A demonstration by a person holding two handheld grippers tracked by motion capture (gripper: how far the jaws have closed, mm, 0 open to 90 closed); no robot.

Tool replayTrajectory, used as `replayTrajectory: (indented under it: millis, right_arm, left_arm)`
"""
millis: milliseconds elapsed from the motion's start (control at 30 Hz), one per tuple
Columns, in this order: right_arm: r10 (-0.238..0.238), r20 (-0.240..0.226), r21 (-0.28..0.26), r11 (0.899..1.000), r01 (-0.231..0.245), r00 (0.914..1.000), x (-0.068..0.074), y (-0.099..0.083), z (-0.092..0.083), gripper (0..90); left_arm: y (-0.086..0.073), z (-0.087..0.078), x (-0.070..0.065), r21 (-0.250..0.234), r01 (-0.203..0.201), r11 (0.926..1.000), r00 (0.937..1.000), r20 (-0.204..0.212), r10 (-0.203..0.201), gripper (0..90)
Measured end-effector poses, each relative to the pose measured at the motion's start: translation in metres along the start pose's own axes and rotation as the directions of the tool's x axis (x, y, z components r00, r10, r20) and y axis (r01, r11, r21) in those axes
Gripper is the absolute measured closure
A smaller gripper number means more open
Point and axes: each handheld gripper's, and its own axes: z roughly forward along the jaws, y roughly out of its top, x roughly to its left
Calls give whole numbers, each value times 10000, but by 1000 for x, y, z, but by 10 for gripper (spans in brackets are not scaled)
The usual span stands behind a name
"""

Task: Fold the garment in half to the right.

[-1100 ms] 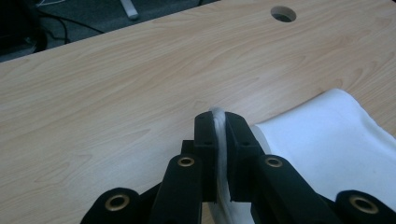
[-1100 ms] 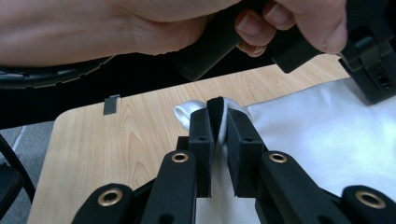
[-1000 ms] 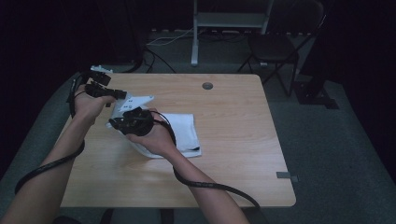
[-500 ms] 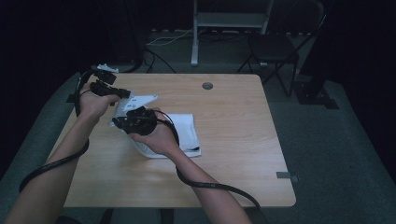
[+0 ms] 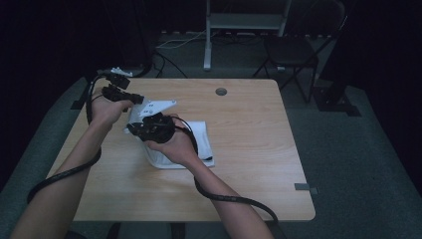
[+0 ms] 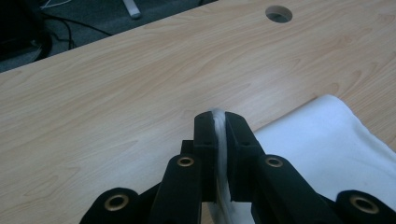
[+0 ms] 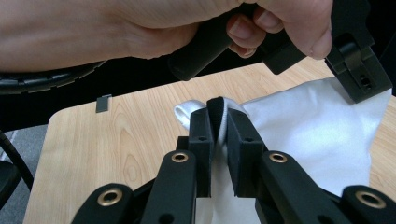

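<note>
I had both claws clenched on the cloth [image 5: 164,107]: left claw [image 6: 220,122] and right claw [image 7: 219,112] each pinched an edge, raised over the bench [image 5: 249,129]. Folding looked part done; the lifted flap was not yet laid down.

You are working at a light wooden table [image 5: 249,164] with rounded corners and a round cable hole [image 5: 221,91] near its far edge, in the middle of the frame. Under it lies grey carpet [image 5: 358,164], lit around the table and falling off into darkness toward the edges. At the upper right a dark chair [image 5: 291,52] stands behind the table. At the top centre, the pale legs of a metal frame [image 5: 234,22] rise, with cables [image 5: 174,42] trailing on the floor beside them.
</note>
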Motion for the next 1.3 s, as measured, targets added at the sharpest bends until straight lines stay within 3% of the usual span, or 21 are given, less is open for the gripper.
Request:
replayTrajectory:
  millis: [1300]
  right_arm:
    - [364, 427, 154, 9992, -370, 9984, -18, -21, -32, 813]
  left_arm:
    - [10, 22, -27, -86, 9, 10000, 9994, 348, -6, 841]
